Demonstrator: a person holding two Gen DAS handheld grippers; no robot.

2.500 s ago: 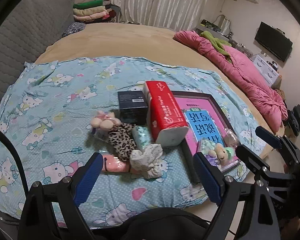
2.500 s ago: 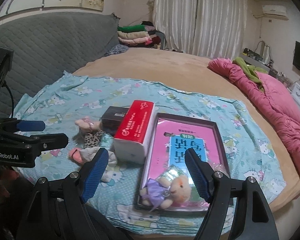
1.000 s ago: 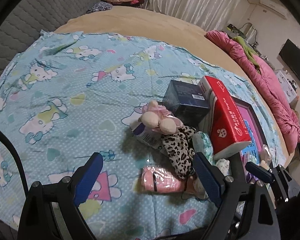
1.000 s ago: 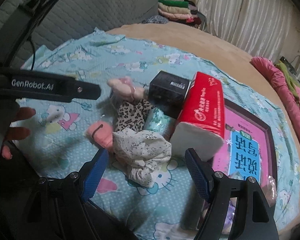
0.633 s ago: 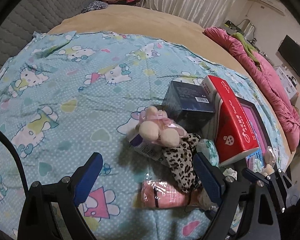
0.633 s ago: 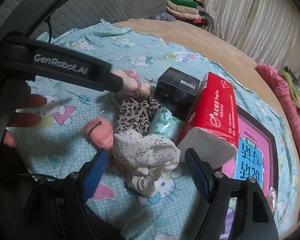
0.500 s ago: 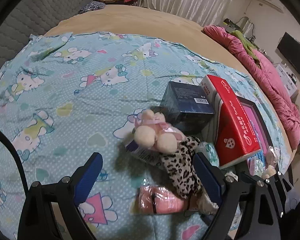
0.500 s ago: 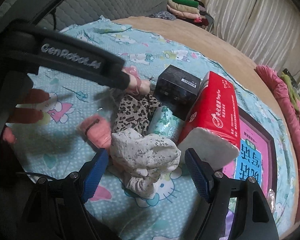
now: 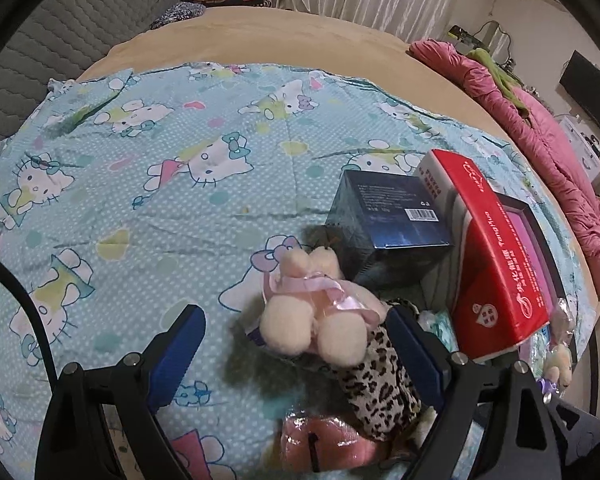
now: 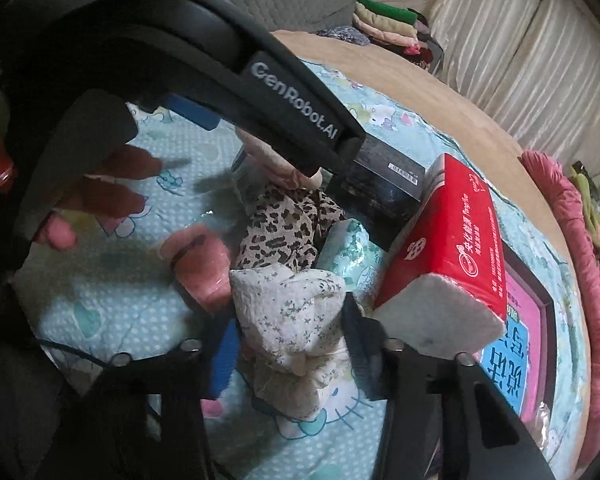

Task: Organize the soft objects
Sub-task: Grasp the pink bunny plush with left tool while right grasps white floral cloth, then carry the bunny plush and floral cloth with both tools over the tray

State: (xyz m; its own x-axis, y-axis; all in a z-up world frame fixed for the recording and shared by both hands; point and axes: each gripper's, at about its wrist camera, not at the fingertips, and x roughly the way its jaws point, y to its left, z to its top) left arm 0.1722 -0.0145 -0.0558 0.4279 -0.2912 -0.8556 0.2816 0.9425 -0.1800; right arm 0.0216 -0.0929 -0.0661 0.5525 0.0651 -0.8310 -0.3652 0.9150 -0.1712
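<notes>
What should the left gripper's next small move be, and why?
Probably ease the left gripper forward, then close. Its fingers stand open around the plush toy, whose feet lie between them, not yet pinched.

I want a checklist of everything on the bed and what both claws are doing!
Surface: blue cartoon-cat sheet over a tan bed.
Job's things: cream plush toy in pink dress, leopard-print cloth, pink rolled cloth, white speckled cloth.
Clutter: red tissue pack, dark blue box, pink book.
Grippers: left claw open around the plush toy; right claw closing on the white speckled cloth, grip unclear.
Cables: black cable at left.
Surroundings: pink quilt, curtains, folded clothes.
</notes>
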